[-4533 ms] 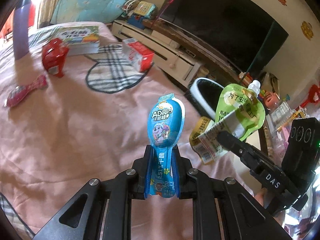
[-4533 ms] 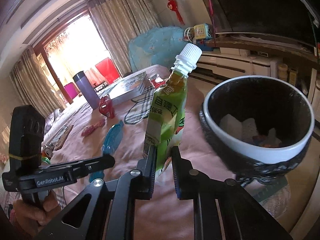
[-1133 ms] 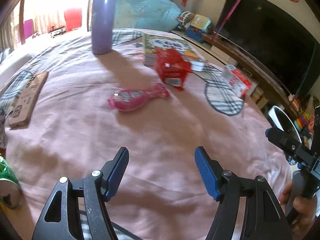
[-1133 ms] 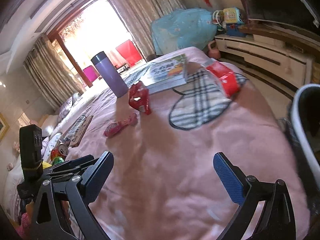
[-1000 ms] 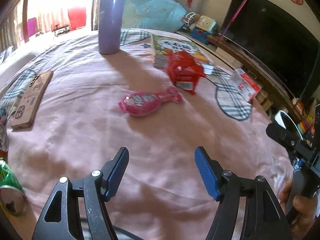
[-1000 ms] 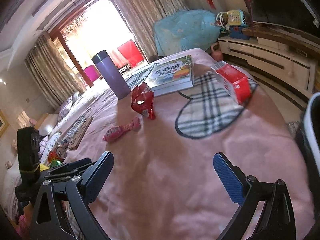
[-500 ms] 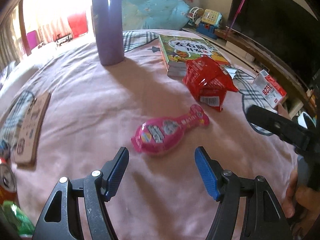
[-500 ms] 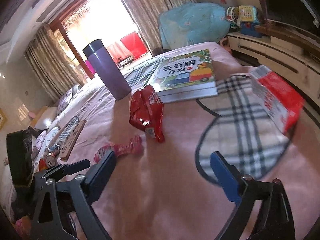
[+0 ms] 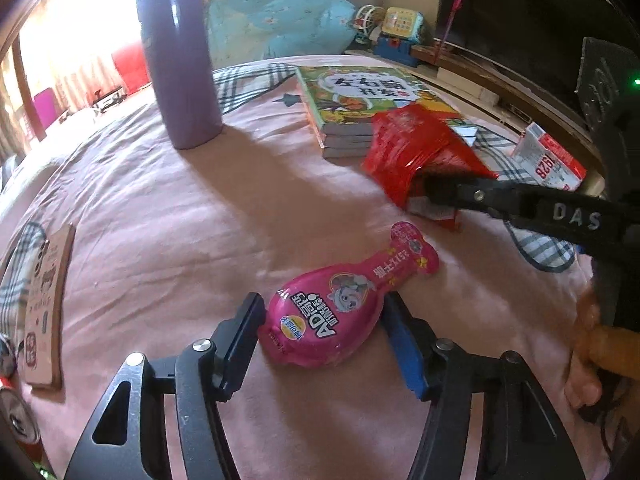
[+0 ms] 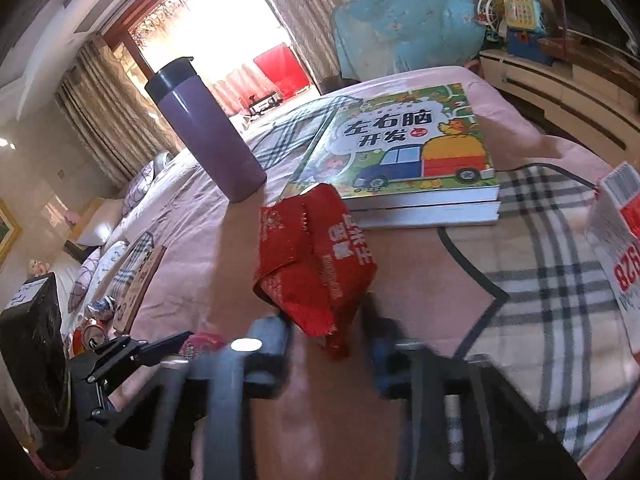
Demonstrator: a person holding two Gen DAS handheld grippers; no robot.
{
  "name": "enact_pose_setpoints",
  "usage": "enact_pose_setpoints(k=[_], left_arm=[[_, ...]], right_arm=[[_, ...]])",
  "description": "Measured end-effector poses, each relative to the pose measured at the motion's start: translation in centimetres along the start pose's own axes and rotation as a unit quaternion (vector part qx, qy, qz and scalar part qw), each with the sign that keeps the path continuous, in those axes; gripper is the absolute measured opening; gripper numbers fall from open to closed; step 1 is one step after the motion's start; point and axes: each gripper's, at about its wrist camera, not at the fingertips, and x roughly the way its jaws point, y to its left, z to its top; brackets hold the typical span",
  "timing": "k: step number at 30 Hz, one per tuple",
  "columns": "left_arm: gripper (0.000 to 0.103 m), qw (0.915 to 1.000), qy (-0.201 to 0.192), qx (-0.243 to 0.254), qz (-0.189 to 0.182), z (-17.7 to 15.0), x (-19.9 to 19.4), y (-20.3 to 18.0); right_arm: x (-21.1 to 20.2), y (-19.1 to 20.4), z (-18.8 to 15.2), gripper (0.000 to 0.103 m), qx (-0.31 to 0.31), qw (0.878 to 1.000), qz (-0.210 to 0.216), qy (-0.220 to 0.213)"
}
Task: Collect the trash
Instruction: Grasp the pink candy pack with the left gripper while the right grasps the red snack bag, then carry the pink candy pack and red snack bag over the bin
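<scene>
Where the pink bedspread (image 9: 168, 216) is spread out, a stack of picture books (image 10: 416, 160) is seen beyond a crumpled red wrapper (image 10: 316, 268), around whose lower tip the closing right gripper (image 10: 328, 340) is blurred, contact unclear. A pink pouch (image 9: 336, 312) lies flat between the closing left gripper (image 9: 324, 340) jaws, apparently not yet pinched.

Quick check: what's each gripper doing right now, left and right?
Left gripper: jaws closing around the pink pouch, not yet clamped.
Right gripper: jaws closing on the red wrapper; grip cannot be told.
</scene>
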Motion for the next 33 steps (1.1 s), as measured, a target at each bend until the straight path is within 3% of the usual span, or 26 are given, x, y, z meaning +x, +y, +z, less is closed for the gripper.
enact_pose_setpoints(k=[5,7,10,11,16,33], left_arm=[[0.058,1.0000,-0.002,0.007,-0.001,-0.2,-0.2,-0.5],[0.058,1.0000,-0.001,0.002,-0.005,-0.5,-0.5,-0.5],[0.055,0.9998,-0.001,-0.011,-0.014,-0.8,-1.3,-0.7],[0.045,0.9996,0.000,-0.017,-0.020,-1.0,-1.5,-0.7],[0.045,0.9978,-0.001,-0.044,-0.049,-1.5,-2.8,-1.2],[0.044,0.9893,-0.021,-0.031,-0.141,-3.8,-7.2,-9.8]], right_arm=[[-1.0,0.0,-0.7,0.006,-0.002,1.000,-0.001,-0.007],[-1.8,-0.1,-1.3,0.005,-0.003,1.000,-0.002,-0.010],[-3.2,-0.7,-2.2,0.004,0.001,1.000,-0.009,-0.014],[-3.6,-0.9,-2.4,0.004,0.005,1.000,-0.009,-0.015],[-6.9,-2.1,-4.2,0.004,0.028,0.999,-0.010,-0.028],[-18.3,-4.9,-11.0,0.003,0.070,0.994,-0.035,-0.082]])
